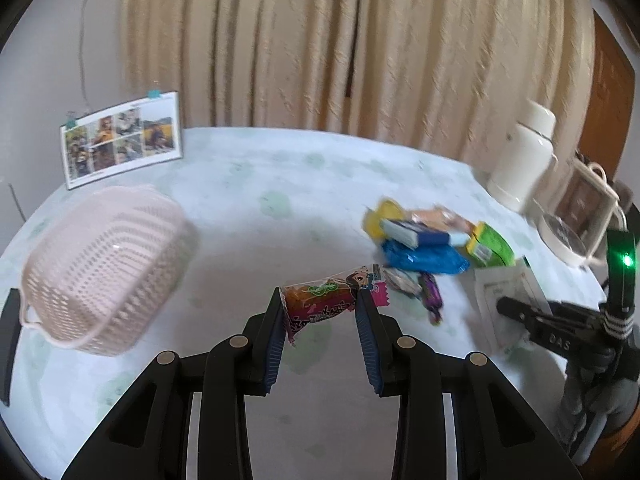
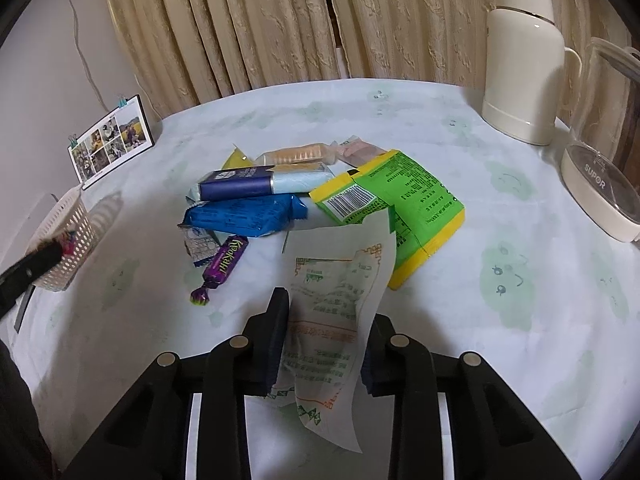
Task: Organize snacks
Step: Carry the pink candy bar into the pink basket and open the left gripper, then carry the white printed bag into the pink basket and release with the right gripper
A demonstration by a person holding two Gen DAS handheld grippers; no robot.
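At the far left of the bench point(image 1: 280, 176) stands the pink basket point(image 1: 100, 264), empty as far as we can see, with a photo card point(image 1: 122, 140) propped behind it. It lies up and to the left of our left gripper point(image 1: 320, 304), with bare cloth between them.

The left fingers point(image 1: 276, 320) are closed on a red snack bar point(image 1: 332, 296), held clear of the bench. The bar's long axis runs crosswise between the fingers, and its pink crimped end pokes out past the right finger. We judge the left hand to be the nearer one to the basket, so the coming move turns on carrying the bar leftward and forward until it is over the basket's open mouth.

Right of the bar sits the snack pile: a purple candy point(image 2: 224, 264), a blue packet point(image 2: 244, 216), a dark blue box point(image 2: 240, 186) and a green pouch point(image 2: 396, 204), all touching or overlapping.

Our right gripper point(image 2: 324, 340) is nearest to the pile. Its fingers pinch a white sachet point(image 2: 336, 300), whose long axis points away from us toward the green pouch. It is well apart from the basket.

At the far right stand a cream flask point(image 2: 520, 72) and a kettle point(image 2: 600, 184).
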